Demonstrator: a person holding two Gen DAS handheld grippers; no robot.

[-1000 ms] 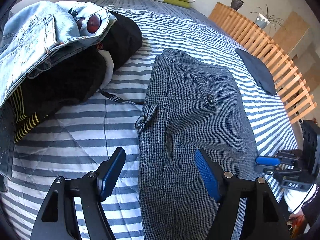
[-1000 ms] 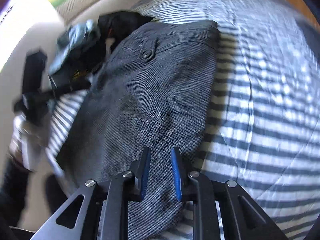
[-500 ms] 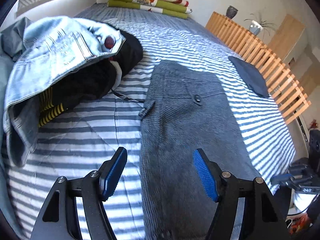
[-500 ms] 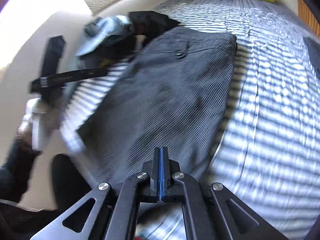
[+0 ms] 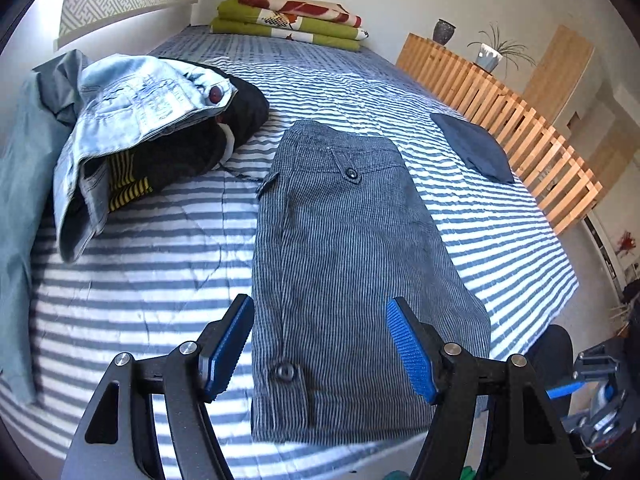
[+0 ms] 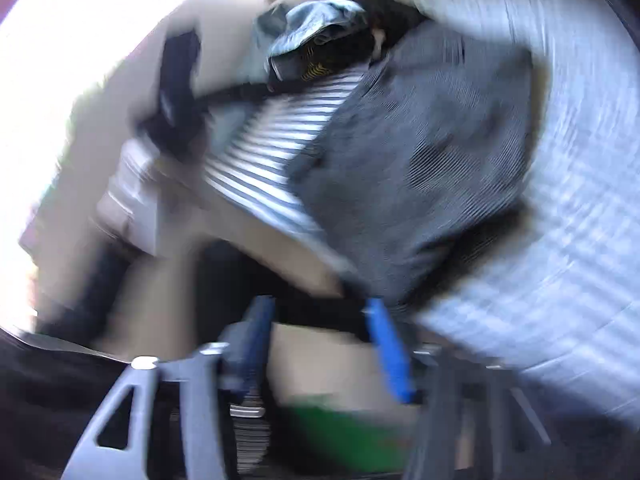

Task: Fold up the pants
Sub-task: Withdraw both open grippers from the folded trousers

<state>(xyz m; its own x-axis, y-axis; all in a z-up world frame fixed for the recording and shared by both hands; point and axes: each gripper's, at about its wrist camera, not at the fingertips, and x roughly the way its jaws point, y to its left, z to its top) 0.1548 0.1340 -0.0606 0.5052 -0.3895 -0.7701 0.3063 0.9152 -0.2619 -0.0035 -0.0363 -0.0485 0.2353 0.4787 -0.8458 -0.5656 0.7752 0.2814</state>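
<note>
Grey houndstooth pants (image 5: 344, 264) lie folded lengthwise on the striped bed (image 5: 160, 264), waist far, hem near the front edge. My left gripper (image 5: 320, 344) hovers open above the near end, its blue pads either side of the cloth and touching nothing. In the blurred right wrist view the pants (image 6: 432, 152) sit ahead and my right gripper (image 6: 320, 340) is open, off the bed's edge, holding nothing. The right gripper (image 5: 588, 392) also shows at the lower right of the left wrist view.
A heap of clothes with light denim (image 5: 136, 104) on top and a black garment (image 5: 192, 148) lies at the left. A dark blue folded item (image 5: 472, 148) rests at the right by a slatted wooden rail (image 5: 512, 112). Folded blankets (image 5: 288, 20) sit at the far end.
The left gripper has pulled back and up, open throughout. The right gripper shut on itself half a second ago; it has since opened and swung off the bed's edge, fast enough to blur.
</note>
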